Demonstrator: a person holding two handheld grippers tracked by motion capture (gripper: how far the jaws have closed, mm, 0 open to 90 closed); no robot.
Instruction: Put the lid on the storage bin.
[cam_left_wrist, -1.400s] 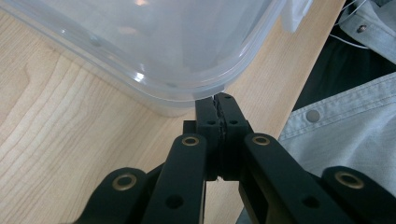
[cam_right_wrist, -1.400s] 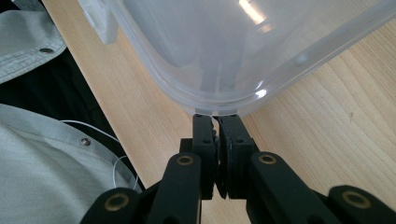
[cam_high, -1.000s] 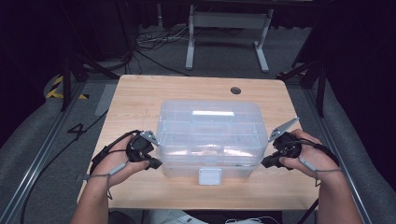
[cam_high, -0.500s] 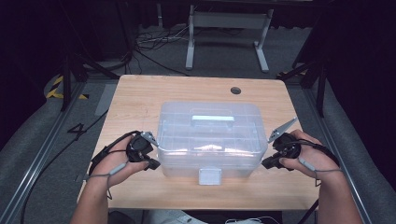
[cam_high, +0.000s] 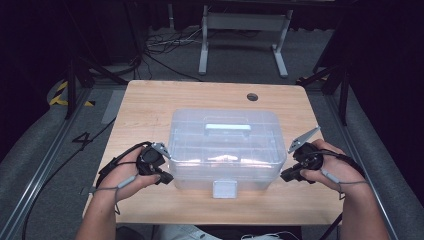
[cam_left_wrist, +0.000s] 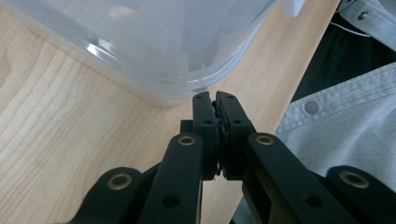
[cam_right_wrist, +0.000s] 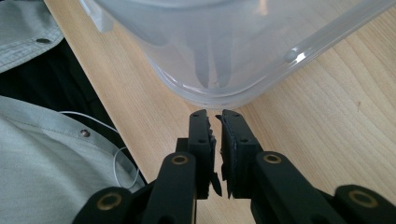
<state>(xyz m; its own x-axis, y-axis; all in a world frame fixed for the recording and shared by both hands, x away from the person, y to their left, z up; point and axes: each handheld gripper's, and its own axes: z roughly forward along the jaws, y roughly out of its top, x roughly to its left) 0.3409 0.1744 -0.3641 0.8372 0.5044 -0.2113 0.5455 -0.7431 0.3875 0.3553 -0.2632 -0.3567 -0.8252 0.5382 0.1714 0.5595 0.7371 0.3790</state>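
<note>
A clear plastic storage box (cam_high: 227, 147) with a lid handle (cam_high: 227, 128) sits at the centre of the wooden table (cam_high: 150, 100) in the high view, its white front latch (cam_high: 224, 188) facing the lower edge of the frame.

Left gripper (cam_high: 164, 177) — lower left of the box in the high view, held in the person's left hand (cam_high: 127, 170), tips just beside the box's near corner. In the left gripper view, the left gripper (cam_left_wrist: 214, 99) has its jaws nearly together with nothing between them; they have just been opening by a sliver. The box corner (cam_left_wrist: 177, 88) lies just above the tips, at centre frame.

Right gripper (cam_high: 286, 175) — lower right of the box in the high view, held in the right hand (cam_high: 327, 167), tips just beside the opposite near corner. In the right gripper view, the right gripper (cam_right_wrist: 215, 114) shows a narrow gap between its jaws, nothing gripped; they too have just been opening. The box's rounded corner (cam_right_wrist: 219, 95) sits just above the tips; contact cannot be confirmed.

A pale shirt (cam_right_wrist: 42, 158) shows at the lower left of the right gripper view, beyond the table edge.
</note>
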